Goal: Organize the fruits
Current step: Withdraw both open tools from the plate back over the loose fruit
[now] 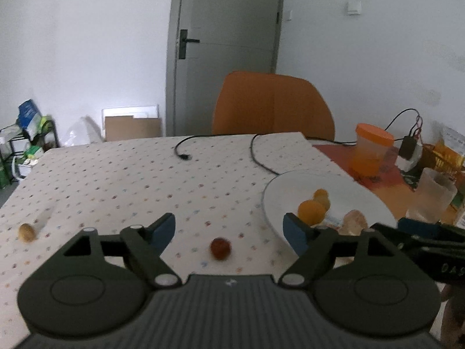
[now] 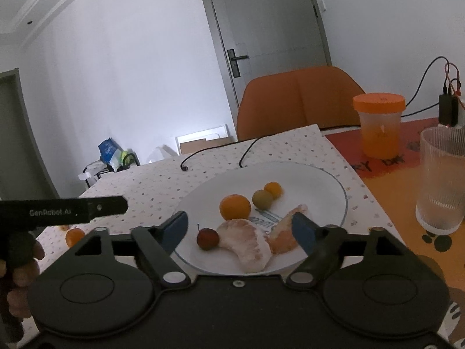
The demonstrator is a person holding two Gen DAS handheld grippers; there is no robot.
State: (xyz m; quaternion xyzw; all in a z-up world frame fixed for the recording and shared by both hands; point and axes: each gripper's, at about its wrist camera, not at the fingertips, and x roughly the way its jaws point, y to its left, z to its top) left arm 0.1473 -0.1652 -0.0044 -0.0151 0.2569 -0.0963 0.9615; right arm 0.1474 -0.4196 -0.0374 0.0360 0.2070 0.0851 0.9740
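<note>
A white plate [image 2: 325, 183] holds an orange fruit [image 2: 234, 207], a green fruit [image 2: 262, 199], a small orange fruit [image 2: 273, 189], a small red fruit [image 2: 207, 238] and two pomelo segments [image 2: 250, 245]. My right gripper [image 2: 241, 228] is open above the plate's near side, nothing between its fingers. My left gripper [image 1: 229, 229] is open over the dotted cloth, with a small red-brown fruit [image 1: 220, 248] lying on the cloth between its fingers. A yellowish fruit [image 1: 26, 232] lies far left. The plate [image 1: 290, 186] is on the right in the left wrist view. An orange fruit [image 2: 74, 237] lies on the cloth left of the plate.
An orange-lidded jar [image 2: 379, 125] and a ribbed glass [image 2: 441, 177] stand right of the plate. Black cables [image 1: 258, 157] lie across the far cloth. An orange chair [image 1: 271, 106] sits behind the table. A hand [image 2: 20, 273] holds the left gripper's handle.
</note>
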